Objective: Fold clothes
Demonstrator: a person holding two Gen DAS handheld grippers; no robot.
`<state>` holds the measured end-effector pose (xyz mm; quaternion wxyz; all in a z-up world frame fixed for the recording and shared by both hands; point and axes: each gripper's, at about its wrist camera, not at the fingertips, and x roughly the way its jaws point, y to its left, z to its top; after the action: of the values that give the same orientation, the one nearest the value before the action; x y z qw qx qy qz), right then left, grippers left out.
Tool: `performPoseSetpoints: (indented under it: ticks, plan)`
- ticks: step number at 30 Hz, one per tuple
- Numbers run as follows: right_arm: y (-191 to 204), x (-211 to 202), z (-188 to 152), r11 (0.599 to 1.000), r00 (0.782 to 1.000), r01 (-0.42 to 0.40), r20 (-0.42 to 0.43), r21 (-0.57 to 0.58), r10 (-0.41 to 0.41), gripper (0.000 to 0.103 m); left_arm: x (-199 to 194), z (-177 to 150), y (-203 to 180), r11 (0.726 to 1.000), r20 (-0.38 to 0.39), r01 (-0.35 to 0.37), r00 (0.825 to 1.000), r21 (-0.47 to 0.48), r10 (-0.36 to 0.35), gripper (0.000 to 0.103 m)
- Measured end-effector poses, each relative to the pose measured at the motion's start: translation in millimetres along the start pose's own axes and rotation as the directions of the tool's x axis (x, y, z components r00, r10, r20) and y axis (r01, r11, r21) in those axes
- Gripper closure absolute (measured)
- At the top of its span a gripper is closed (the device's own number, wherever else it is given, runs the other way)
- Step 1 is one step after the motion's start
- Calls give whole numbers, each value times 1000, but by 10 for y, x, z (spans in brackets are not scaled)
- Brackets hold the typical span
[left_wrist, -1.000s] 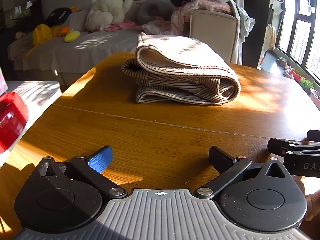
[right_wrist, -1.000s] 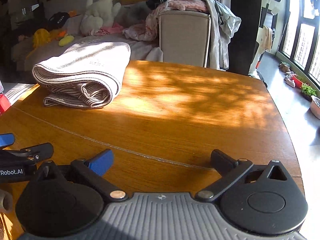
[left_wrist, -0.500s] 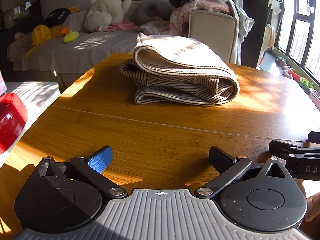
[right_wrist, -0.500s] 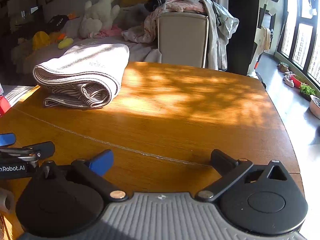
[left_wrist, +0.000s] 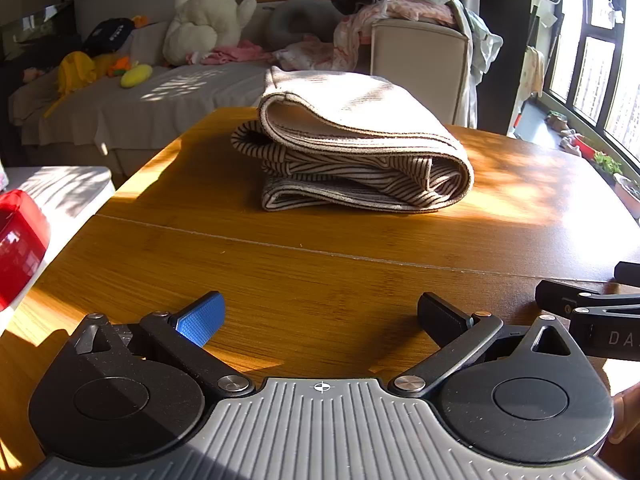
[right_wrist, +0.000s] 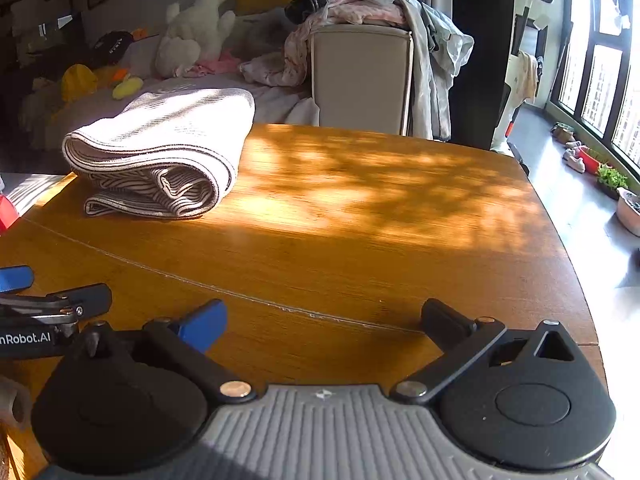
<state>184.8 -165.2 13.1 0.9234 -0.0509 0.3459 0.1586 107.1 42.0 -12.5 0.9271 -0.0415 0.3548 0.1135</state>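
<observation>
Beyond the seam in the surface [left_wrist: 360,280] lies the folded garment [left_wrist: 356,152], long axis crosswise, straight ahead of the wide, empty left gripper [left_wrist: 320,318], up-left of the equally wide, empty right gripper [right_wrist: 324,320].

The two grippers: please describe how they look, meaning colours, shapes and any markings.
The left gripper and the right gripper look alike: a ribbed grey body with a small crosshair mark, two round black discs, black linkage arms with silver rivets. On each, the left finger pad is blue and textured, the right one black. White lettering on their sides is cut off. No cables or sleeves show.
</observation>
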Motion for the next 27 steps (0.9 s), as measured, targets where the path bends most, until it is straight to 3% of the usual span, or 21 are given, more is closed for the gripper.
performPoseSetpoints:
  ticks: [27]
  plan:
    - [-21,-9,-8,1000,1000,-3,5,12,3,0,17,7,-4,1000,0,5,1000,4,-5,0]
